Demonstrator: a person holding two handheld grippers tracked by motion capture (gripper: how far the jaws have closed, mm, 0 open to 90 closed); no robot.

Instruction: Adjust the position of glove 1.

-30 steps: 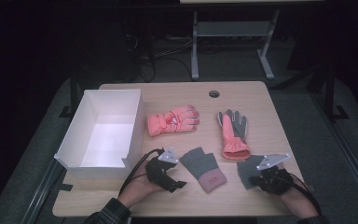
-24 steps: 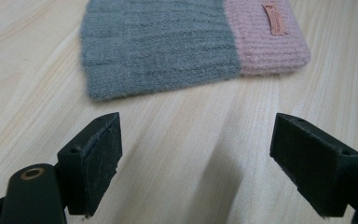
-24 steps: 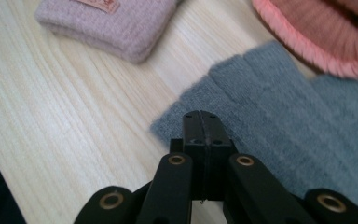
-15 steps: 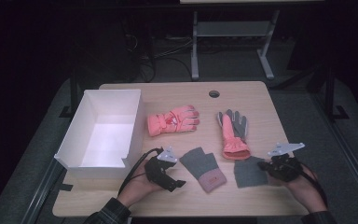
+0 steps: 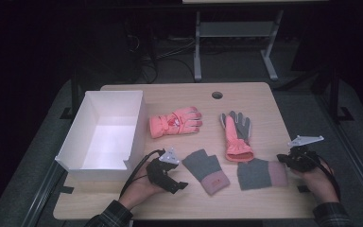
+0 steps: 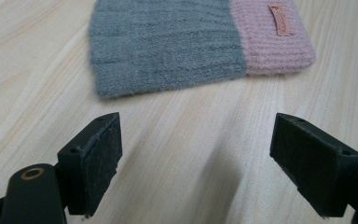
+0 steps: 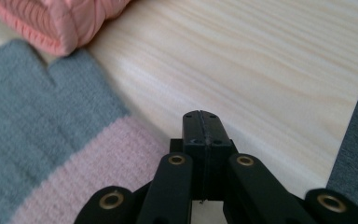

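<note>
1. Gloves: two grey-and-pink knit mitts [image 5: 206, 171] [image 5: 260, 173] at the near edge of the table [image 5: 264, 101]; two orange ski gloves [image 5: 175, 122] [image 5: 237, 135] farther back; white box [image 5: 105, 132] at left, empty.
2. Left gripper [image 6: 209, 154]: jaws wide apart, holding nothing, aimed at the nearer mitt.
3. Right gripper [image 7: 201, 125]: jaws pressed together, gripping nothing visible, beside the other mitt's pink cuff.
4. Step, judged: sorting not begun; next, closing on a mitt's edge.
5. Surroundings: pale wood top, dark room.
</note>
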